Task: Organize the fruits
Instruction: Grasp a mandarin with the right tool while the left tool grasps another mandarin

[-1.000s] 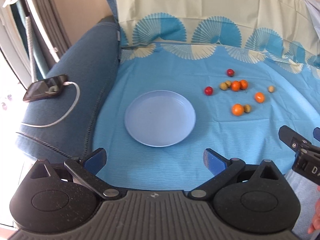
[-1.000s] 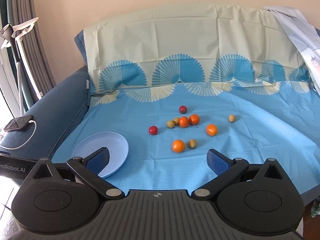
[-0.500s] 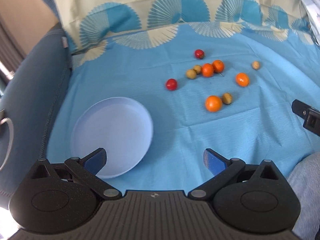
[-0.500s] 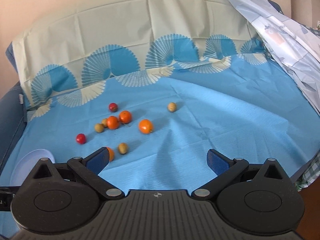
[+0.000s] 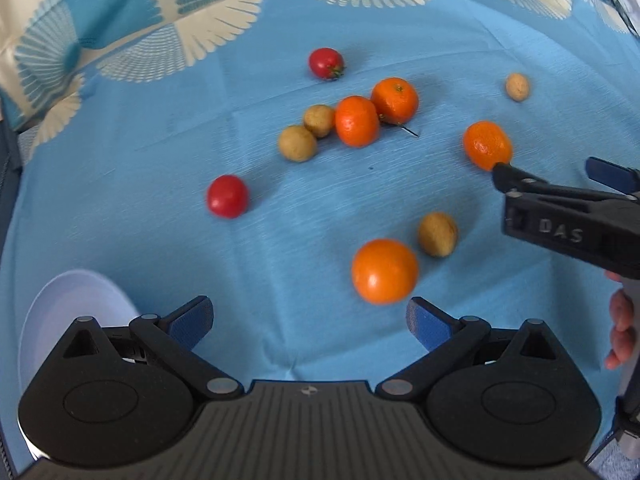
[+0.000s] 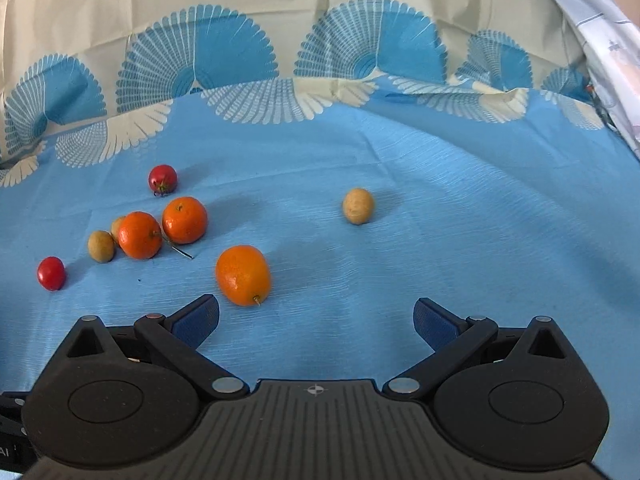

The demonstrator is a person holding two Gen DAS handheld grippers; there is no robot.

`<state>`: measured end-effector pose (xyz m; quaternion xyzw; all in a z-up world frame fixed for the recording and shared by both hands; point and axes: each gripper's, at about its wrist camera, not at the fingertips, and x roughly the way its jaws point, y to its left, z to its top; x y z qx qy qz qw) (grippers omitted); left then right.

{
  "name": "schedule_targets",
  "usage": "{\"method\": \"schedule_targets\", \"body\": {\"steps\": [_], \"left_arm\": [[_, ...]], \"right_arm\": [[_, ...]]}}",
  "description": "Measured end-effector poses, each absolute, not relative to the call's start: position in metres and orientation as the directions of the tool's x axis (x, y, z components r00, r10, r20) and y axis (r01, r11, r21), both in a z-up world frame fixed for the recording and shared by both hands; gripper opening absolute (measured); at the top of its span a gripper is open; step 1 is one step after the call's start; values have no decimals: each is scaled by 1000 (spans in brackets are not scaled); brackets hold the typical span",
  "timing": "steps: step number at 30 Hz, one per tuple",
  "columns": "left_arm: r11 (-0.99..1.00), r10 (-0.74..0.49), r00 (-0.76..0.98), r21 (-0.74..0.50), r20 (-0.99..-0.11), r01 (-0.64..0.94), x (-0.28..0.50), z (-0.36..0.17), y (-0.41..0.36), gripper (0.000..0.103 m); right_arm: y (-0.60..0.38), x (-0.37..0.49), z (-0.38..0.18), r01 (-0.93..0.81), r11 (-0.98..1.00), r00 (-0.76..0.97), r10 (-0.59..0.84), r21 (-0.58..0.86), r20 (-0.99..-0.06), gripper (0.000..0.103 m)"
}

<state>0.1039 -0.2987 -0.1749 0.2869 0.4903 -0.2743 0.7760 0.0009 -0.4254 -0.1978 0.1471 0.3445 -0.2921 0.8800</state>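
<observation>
Fingers of both your grippers are spread, empty; the orange just ahead may roll if nudged.

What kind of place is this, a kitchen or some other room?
Probably a living room at home, not a kitchen. The fruits lie on a blue patterned cloth that runs up over a soft backrest, as on a sofa. A pale plate sits on the cloth; no counter or sink shows.
</observation>
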Motion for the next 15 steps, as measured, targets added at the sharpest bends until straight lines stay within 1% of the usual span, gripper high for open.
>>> {"method": "schedule_targets", "body": {"steps": [2, 5, 7, 9, 10, 11, 13, 14, 15], "left_arm": [[683, -176, 339, 133, -924, 718, 112, -179, -305, 103], [684, -208, 327, 102, -922, 722, 117, -182, -308, 102], [676, -224, 321, 90, -920, 731, 119, -185, -308, 99], [675, -244, 301, 62, -922, 735, 120, -186, -307, 87], [674, -254, 285, 42, -924, 737, 121, -187, -307, 82], [672, -261, 267, 24, -928, 740, 119, -187, -308, 73], [679, -265, 273, 22, -925, 734, 117, -186, -309, 62], [680, -271, 278, 21, -922, 733, 116, -184, -309, 46], [679, -268, 277, 23, -923, 734, 114, -183, -310, 41]], "right_arm": [[-430, 14, -209, 608, 792, 587, -406, 51, -700, 102], [-434, 25, -218, 580, 813, 602, -387, 50, -698, 102], [-431, 31, -222, 565, 825, 603, -405, 8, -687, 102], [-427, 33, -225, 554, 833, 625, -417, -2, -660, 102], [-427, 34, -226, 552, 834, 632, -419, -1, -651, 102], [-428, 35, -226, 552, 834, 636, -420, 1, -648, 102], [-429, 35, -224, 541, 841, 641, -411, 2, -649, 102], [-429, 34, -223, 521, 853, 650, -389, 10, -652, 97], [-429, 32, -220, 504, 864, 666, -371, 24, -647, 77]]}}
